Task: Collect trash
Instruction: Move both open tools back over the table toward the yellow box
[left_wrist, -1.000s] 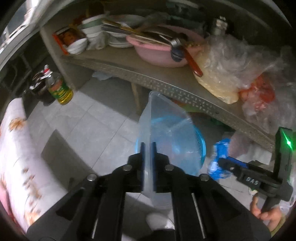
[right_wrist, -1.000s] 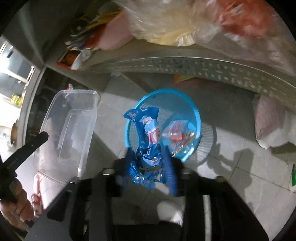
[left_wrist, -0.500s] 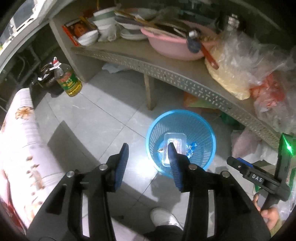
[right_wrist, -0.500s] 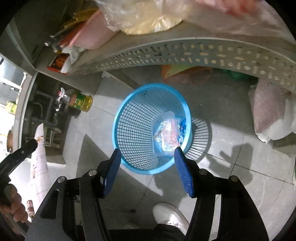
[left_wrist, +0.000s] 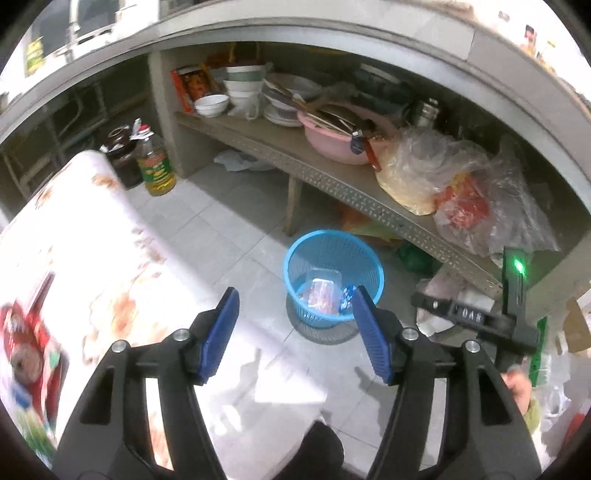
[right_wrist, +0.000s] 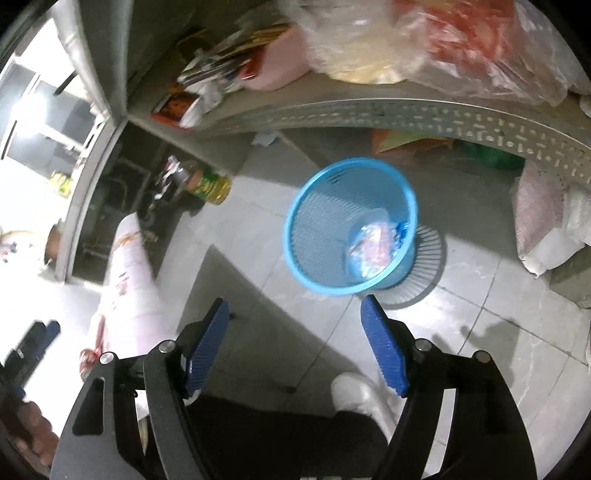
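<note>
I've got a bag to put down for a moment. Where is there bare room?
Bare floor tiles lie between the blue basket, the oil bottle and the floral-covered table. The shelf is crowded with bowls, a pink basin and plastic bags.

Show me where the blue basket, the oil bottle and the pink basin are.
blue basket (left_wrist: 295, 246): left wrist view, on its far rim.
oil bottle (left_wrist: 157, 168): left wrist view, on its label.
pink basin (left_wrist: 327, 142): left wrist view, on its outer wall.
</note>
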